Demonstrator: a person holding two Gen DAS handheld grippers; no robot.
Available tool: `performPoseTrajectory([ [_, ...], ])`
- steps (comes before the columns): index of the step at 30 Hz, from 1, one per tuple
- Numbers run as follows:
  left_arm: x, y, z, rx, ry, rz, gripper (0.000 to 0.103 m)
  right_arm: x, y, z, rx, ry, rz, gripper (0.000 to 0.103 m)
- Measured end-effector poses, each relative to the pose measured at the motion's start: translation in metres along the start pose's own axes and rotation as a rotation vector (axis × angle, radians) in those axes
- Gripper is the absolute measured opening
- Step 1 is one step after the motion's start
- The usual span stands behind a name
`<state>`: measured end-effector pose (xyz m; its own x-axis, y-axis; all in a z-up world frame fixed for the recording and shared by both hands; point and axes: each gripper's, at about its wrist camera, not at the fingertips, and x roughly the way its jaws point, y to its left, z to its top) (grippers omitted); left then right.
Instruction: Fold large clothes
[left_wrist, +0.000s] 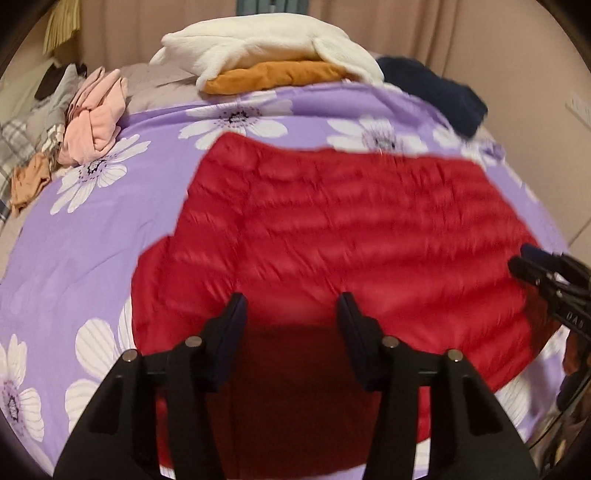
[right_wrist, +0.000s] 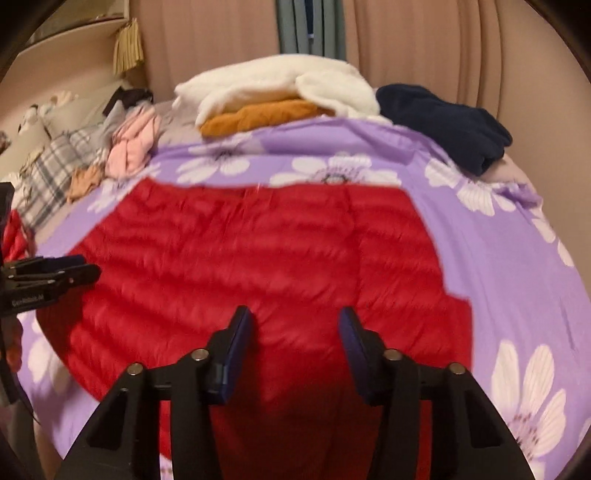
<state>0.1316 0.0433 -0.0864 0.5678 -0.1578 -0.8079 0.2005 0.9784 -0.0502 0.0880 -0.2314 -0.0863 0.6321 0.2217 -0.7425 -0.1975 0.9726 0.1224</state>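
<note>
Left tool (left_wrist: 291, 308) and right tool (right_wrist: 295, 325): jaws apart, nothing clamped, hovering over the near edge of the red quilted jacket (left_wrist: 332, 229). Jacket spread flat on the purple floral bedspread (right_wrist: 498, 240), straight ahead of both, long axis running side to side. Each tool nearest its own side. Bare bedspread on both flanks; folded pile (right_wrist: 280, 99) well beyond.

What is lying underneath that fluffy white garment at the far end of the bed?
Under the white garment lies a folded mustard-orange piece, its near edge showing. Anything further beneath the pile is covered.
</note>
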Motion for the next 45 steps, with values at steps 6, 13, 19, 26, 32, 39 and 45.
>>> performPoseTrajectory([
  [6,0.011,-0.001,-0.028,0.0,0.015,-0.003,0.05,0.015,0.0,-0.028,0.012,0.052,0.004,0.051],
  [13,0.007,-0.004,-0.029,-0.017,0.026,0.014,0.051,0.002,-0.001,-0.022,0.04,0.064,0.025,0.051],
  [19,-0.02,-0.004,-0.039,-0.03,-0.011,0.033,0.055,-0.04,-0.002,-0.027,0.042,-0.036,0.011,0.051],
  [26,-0.028,0.001,-0.058,-0.02,-0.008,0.08,0.056,-0.046,-0.022,-0.035,0.091,-0.04,-0.054,0.051],
  [32,-0.018,0.002,-0.064,-0.033,0.019,0.077,0.057,-0.017,-0.032,-0.048,0.152,0.055,-0.041,0.051],
  [39,-0.01,0.006,-0.067,-0.051,0.038,0.059,0.058,-0.011,-0.031,-0.051,0.18,0.075,-0.023,0.051],
  [45,-0.025,0.014,-0.066,-0.1,0.021,0.016,0.059,-0.028,-0.029,-0.047,0.191,0.062,-0.04,0.051],
])
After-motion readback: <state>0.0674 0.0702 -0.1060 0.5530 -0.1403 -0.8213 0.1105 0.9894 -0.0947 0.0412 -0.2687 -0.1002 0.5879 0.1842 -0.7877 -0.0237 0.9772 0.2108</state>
